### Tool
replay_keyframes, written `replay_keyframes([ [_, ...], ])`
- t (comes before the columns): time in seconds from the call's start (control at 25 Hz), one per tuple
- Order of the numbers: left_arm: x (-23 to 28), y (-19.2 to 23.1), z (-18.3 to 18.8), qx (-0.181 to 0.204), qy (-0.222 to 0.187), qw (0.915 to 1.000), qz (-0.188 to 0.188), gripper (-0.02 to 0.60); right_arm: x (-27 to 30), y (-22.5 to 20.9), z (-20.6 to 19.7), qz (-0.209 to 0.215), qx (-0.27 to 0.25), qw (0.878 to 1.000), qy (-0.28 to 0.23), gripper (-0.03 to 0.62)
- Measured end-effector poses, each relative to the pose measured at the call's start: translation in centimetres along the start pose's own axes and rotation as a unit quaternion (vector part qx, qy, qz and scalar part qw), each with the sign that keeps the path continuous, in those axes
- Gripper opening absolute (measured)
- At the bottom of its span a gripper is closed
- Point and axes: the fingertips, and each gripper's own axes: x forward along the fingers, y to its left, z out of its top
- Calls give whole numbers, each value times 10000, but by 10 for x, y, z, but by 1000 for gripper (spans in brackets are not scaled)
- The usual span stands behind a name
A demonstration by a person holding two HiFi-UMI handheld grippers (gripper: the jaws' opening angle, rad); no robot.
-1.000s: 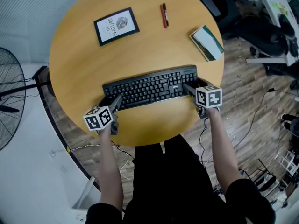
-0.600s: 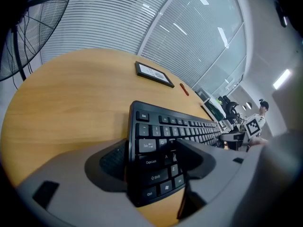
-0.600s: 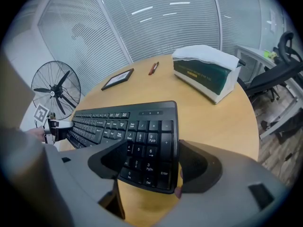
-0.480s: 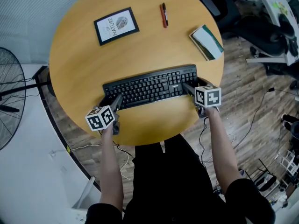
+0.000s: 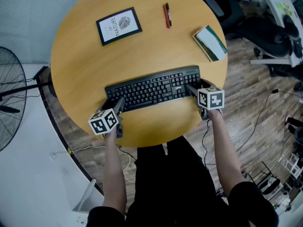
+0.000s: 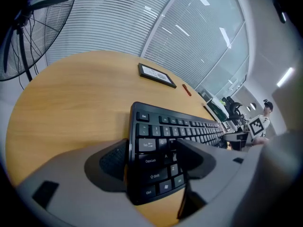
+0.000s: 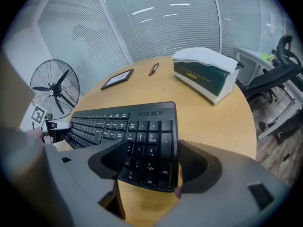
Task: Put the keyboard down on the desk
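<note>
Head view — keyboard spans left-right, apparently level

Framed picture, red pen, green book, floor fan.

framed print reading "OF NATURE", keyboard keys marked Caps Lock, Enter, Del, PgDn

Keyboard spans from left hand-held gripper to right hand-held gripper; beyond them on the worktop, left to right: framed picture, pen, book
</note>
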Motion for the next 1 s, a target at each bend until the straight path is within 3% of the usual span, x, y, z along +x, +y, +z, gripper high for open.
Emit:
replay_keyframes([
  [0.28, 2, 2, -3, 30, -5, 9998, 205, 302, 0, -1, 0, 0, -29, 10000, -18, 345],
  [0.48, -1, 1, -1, 307, -43, 9980, 558, 302, -2, 1, 1, -30, -26, 10000, -33, 345],
  [0.84, -3, 1, 0, 294, -30, 9980, 562, 302, -5, 1, 3, -7, -41, 10000, -62, 344],
  [1.0, -10, 1, 2, 475, -78, 9967, 650, 299, -10, 1, 4, -13, -98, 9999, -94, 342],
])
